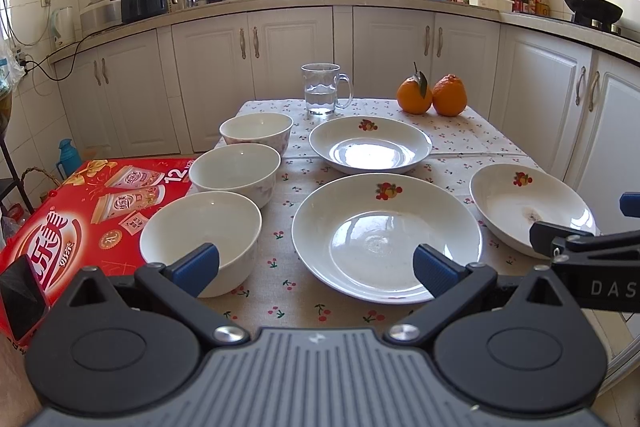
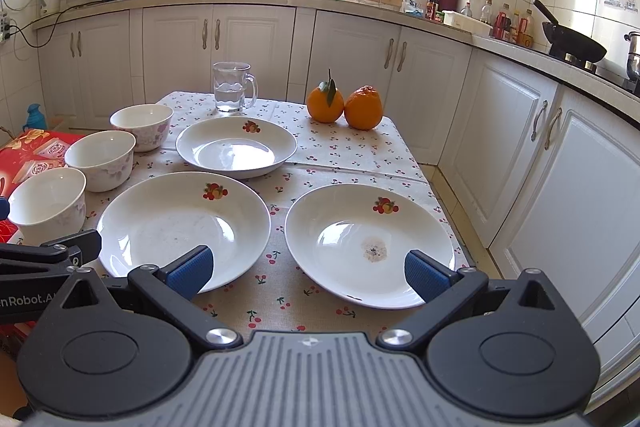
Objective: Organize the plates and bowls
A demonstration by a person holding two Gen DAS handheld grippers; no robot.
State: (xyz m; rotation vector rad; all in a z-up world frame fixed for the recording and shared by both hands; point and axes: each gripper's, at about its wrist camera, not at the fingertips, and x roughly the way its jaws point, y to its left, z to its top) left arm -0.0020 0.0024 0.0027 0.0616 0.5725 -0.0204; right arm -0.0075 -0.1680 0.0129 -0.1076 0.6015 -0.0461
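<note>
Both tongs, left (image 1: pixel 316 269) & right (image 2: pixel 309 269), gape wide, holding nothing. Three bowls (image 1: pixel 236 171) line the desk's (image 1: pixel 472 135) left edge, three plates (image 2: pixel 182 223) mid/right. Risk: the right plate (image 2: pixel 370 243) overhangs the edge (glazed, slick), so a clumsy rim pinch could tip it off.

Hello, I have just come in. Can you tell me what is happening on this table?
A person holds a gripper in each hand over a small table; the left gripper and the right gripper are both open and hold nothing. Three bowls stand in a row on the left, and three plates lie separately, none stacked. The right plate has a dirty spot. A glass mug and two oranges stand at the far end.
</note>
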